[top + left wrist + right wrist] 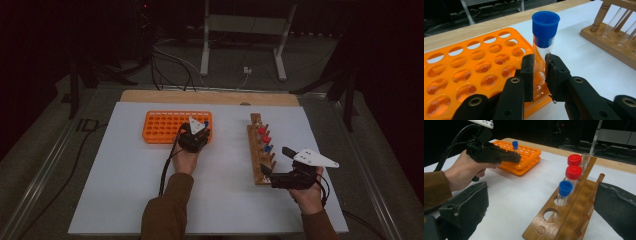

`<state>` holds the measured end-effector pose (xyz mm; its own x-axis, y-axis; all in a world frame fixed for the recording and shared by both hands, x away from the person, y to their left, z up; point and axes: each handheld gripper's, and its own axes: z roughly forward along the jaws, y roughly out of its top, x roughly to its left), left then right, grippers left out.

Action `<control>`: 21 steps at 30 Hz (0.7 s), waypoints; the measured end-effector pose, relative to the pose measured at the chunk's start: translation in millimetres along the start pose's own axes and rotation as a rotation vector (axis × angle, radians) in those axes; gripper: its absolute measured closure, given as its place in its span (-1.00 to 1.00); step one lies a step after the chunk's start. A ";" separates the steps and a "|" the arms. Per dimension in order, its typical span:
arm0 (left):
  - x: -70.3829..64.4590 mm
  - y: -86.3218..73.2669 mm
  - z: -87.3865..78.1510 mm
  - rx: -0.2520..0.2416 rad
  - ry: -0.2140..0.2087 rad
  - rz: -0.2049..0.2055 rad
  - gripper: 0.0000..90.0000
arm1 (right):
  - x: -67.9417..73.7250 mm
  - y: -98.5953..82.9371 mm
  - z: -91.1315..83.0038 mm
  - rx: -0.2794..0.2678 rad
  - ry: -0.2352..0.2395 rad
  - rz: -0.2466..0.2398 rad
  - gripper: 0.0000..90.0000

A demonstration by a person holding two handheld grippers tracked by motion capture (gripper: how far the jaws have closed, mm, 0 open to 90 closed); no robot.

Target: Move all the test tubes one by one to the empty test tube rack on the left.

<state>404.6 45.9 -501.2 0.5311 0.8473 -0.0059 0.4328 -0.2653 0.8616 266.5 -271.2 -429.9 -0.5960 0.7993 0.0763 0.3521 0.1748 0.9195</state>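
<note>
My left gripper (pixel 539 72) is shut on a clear tube with a blue cap (pixel 545 28), held upright at the near right corner of the orange rack (pixel 461 67). From above, that gripper (pixel 196 134) sits at the right end of the orange rack (pixel 165 126). My right gripper (pixel 541 207) is open, its jaws wide on either side of the near end of the wooden rack (pixel 564 220). That rack holds a blue-capped tube (pixel 565 188), two red-capped tubes (pixel 573 173) and an uncapped tube (pixel 586 158). In the high view the right gripper (pixel 274 161) is at the wooden rack's (pixel 261 155) near end.
A white board (pixel 125 185) covers the table, with a wooden strip (pixel 210 96) along its far edge. Metal table rails (pixel 45 165) run down both sides. Cables and a white stand (pixel 245 30) lie on the floor beyond.
</note>
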 end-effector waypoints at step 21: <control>-1.3 4.5 -37.7 -0.092 -0.011 -0.130 -0.99 | -8.5 -7.2 14.3 0.047 -0.070 -0.017 -0.71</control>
<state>378.4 60.9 -478.2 0.4833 0.8663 -0.1261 0.4306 -0.1099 0.8958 279.3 -271.0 -442.7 -0.5514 0.8337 0.0320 0.3769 0.2147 0.9010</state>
